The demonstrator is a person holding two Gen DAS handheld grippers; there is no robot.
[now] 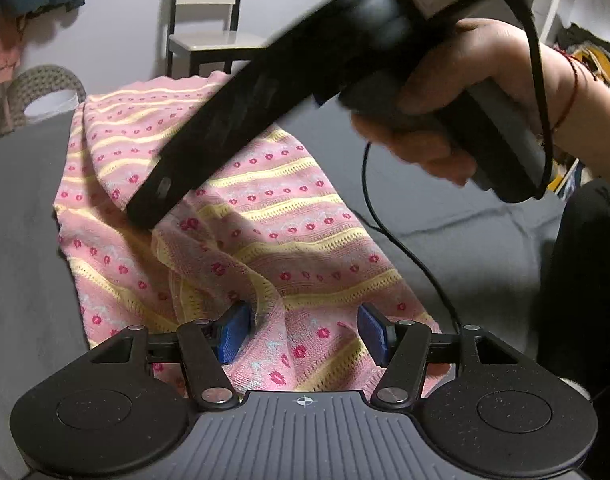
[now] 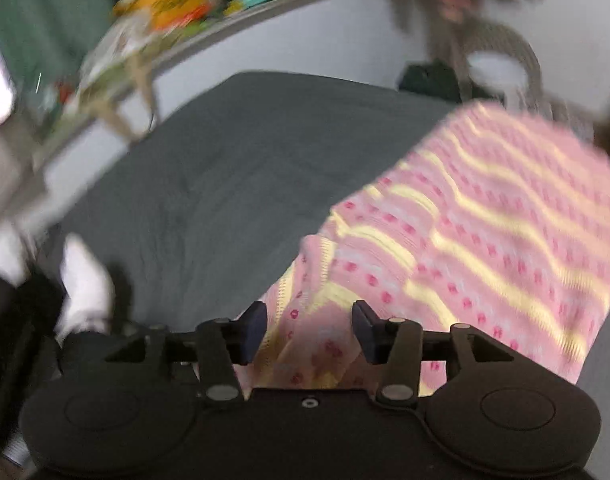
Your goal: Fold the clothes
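1. My left gripper (image 1: 303, 334) stands with its blue pads spread wide over the near edge of the pink knitted garment (image 1: 265, 216), which lies rumpled on the grey bed cover (image 1: 25, 240). A raised fold sits right beside the left pad (image 1: 235, 332). If I close here, I judge I may catch only that ridge rather than the whole edge, and the fold would come out crooked.

2. My right gripper (image 2: 309, 326) also has its pads apart, with a bunched corner of the garment between them. Whether the cloth is pinched or only lying there, I cannot tell. The right wrist view is smeared, so I take it I am moving fast; a loose hold at that speed could drop the corner.

3. In the left view my right hand (image 1: 457, 100) and its tool cross above the garment, close to my left. The two could knock together.

4. The black cable (image 1: 389, 232) trails over the cover near the cloth's right side and could snag or drag the knit, which looks open and stretchy.
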